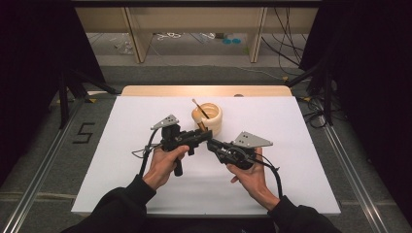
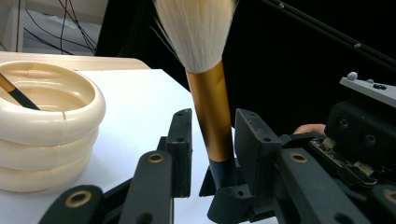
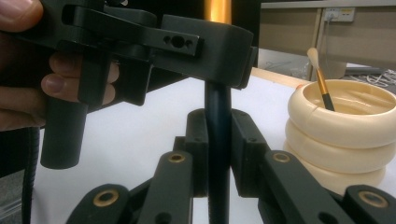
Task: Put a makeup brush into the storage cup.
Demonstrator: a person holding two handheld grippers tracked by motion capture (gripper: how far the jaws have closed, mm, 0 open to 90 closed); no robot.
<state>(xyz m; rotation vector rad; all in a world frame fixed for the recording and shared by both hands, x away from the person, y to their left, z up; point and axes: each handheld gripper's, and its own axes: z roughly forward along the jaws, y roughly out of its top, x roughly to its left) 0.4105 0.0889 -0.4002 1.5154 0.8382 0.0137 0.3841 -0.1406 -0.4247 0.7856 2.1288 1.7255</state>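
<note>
- big brush (image 2: pixel 212 107): fluffy white bristles, gold collar, black handle, standing upright
- right gripper (image 3: pixel 218 154) clamped on its handle
- left gripper (image 2: pixel 212 149) jaws around the collar, can't tell if they're touching

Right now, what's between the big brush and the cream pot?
In the left gripper view, one jaw of the left gripper stands beside the big brush on that side; beyond it, bare white table up to the cream pot.

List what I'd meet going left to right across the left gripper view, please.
Cream ribbed holder with a small brush leaning inside, then the big brush standing upright between the left gripper jaws, then the right gripper.
</note>
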